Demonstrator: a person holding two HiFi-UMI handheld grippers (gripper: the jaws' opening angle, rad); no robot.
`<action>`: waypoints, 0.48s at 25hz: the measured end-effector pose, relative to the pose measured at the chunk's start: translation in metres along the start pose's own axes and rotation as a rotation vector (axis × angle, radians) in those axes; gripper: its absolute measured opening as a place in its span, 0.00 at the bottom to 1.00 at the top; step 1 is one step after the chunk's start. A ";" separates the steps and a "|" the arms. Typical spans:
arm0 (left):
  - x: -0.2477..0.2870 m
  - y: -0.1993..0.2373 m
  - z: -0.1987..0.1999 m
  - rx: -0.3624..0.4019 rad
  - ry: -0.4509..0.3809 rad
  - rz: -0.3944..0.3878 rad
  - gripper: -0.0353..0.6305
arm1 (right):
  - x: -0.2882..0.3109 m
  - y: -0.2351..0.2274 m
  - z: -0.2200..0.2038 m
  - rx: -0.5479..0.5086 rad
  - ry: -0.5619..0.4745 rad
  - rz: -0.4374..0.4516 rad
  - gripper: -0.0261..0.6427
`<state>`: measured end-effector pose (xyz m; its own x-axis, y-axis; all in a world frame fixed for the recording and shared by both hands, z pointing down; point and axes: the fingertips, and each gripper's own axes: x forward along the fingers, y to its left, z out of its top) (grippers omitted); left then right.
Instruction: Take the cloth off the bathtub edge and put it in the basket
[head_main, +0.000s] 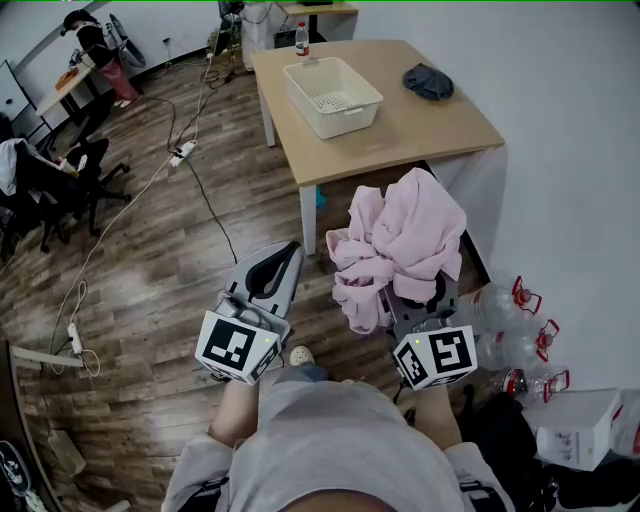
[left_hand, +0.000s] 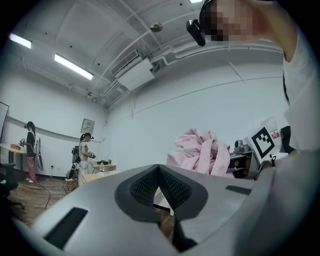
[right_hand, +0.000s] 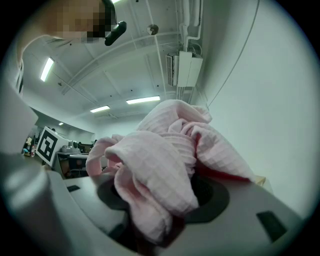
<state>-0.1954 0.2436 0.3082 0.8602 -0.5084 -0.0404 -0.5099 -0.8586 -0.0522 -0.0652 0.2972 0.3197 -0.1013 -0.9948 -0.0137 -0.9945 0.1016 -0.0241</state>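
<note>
The right gripper (head_main: 425, 298) clamped a crumpled pink waffle-textured cloth (head_main: 400, 240); the left gripper's (head_main: 280, 262) grey jaws sat together, empty.

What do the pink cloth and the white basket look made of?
The pink cloth looks like soft matte woven fabric, probably cotton: a fine grid weave shows. The white basket seems smooth moulded plastic, with a perforated floor.
</note>
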 end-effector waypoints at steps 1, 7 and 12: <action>0.001 0.001 -0.002 -0.002 -0.001 0.000 0.05 | 0.001 -0.001 -0.003 0.000 0.000 0.001 0.45; 0.020 0.047 0.000 -0.022 -0.008 -0.012 0.05 | 0.048 0.004 0.002 -0.012 0.006 -0.007 0.46; 0.045 0.079 -0.005 -0.022 -0.016 -0.021 0.05 | 0.085 -0.009 -0.002 0.021 -0.002 -0.019 0.46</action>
<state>-0.1967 0.1521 0.3069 0.8706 -0.4889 -0.0557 -0.4909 -0.8706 -0.0313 -0.0653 0.2122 0.3209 -0.0828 -0.9965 -0.0152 -0.9955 0.0834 -0.0458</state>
